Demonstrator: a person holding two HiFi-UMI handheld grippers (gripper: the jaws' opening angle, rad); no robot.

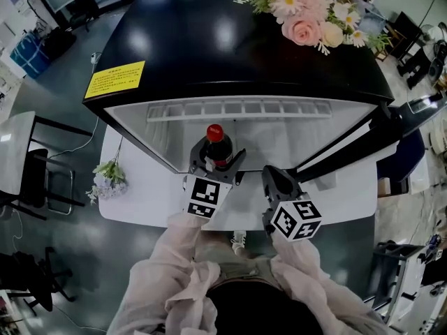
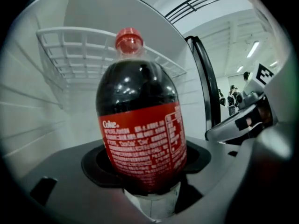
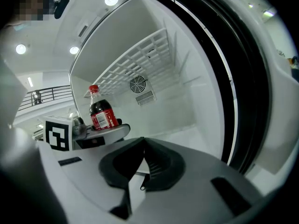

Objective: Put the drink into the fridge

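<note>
A cola bottle (image 1: 216,147) with a red cap and red label stands upright at the mouth of the open black fridge (image 1: 230,54). My left gripper (image 1: 216,165) is shut on the cola bottle (image 2: 140,134), gripping its lower body. Behind it I see the white interior with a wire shelf (image 2: 84,55). My right gripper (image 1: 276,181) hangs just right of it, its jaws shut with nothing between them (image 3: 140,164). From the right gripper view the bottle (image 3: 102,110) and the left gripper's marker cube (image 3: 58,133) show at left, with the fridge's white cavity (image 3: 177,101) ahead.
The fridge door (image 1: 377,135) stands swung open to the right. Pink and white flowers (image 1: 307,12) lie on the fridge top. A small flower bunch (image 1: 108,180) lies on the white base at left. A chair (image 1: 28,166) stands far left.
</note>
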